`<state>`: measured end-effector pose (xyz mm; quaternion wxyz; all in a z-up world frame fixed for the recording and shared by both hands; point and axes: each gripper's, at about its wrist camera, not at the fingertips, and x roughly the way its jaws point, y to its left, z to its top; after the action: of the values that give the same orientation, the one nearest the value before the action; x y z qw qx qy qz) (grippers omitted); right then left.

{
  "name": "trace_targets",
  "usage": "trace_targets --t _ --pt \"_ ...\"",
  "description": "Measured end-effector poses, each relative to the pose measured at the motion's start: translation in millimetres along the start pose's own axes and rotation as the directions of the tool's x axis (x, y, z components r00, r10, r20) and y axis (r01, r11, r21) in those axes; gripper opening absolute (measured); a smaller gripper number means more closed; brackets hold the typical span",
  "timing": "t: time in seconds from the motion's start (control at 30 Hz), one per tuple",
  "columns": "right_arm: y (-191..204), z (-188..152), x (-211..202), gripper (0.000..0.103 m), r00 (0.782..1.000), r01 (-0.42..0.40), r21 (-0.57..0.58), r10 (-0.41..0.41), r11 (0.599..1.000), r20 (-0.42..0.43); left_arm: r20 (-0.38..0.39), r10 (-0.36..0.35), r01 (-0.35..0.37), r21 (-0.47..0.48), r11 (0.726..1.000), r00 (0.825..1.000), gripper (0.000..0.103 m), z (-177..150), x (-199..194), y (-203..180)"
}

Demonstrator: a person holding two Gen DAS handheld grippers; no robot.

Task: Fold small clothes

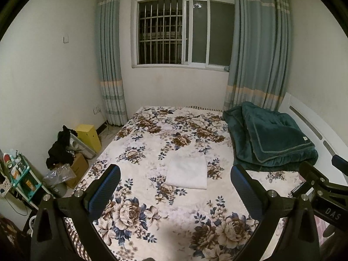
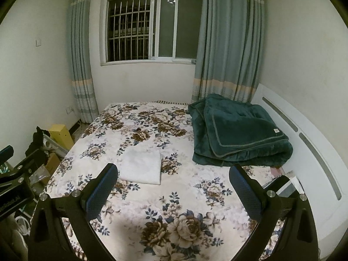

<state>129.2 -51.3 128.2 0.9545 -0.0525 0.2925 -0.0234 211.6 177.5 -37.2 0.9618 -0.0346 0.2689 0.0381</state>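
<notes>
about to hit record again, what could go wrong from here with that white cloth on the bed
1. The white cloth lies folded flat on the soft floral bedspread; closing on an edge could pinch the bedspread too, or lift only the top layer.
2. Both the left gripper and the right gripper sit open and well short of the cloth, side by side, so they may bump on the way in.
3. The green blanket crowds the right side of the bed.

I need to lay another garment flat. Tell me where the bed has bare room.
The near floral bedspread, between the white folded cloth and both grippers, is bare. So is the far stretch toward the window. The right side is crowded by the green blanket; both the left gripper and right gripper hang open, holding nothing.
</notes>
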Motion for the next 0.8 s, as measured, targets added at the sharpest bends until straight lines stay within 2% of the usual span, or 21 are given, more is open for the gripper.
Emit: trace_targets --t 0.8 --pt "6 3 -8 0.103 1.000 -0.028 -0.004 0.028 1.000 0.012 0.020 0.014 -0.014 0.003 1.000 1.000 0.103 3 -13 -4"
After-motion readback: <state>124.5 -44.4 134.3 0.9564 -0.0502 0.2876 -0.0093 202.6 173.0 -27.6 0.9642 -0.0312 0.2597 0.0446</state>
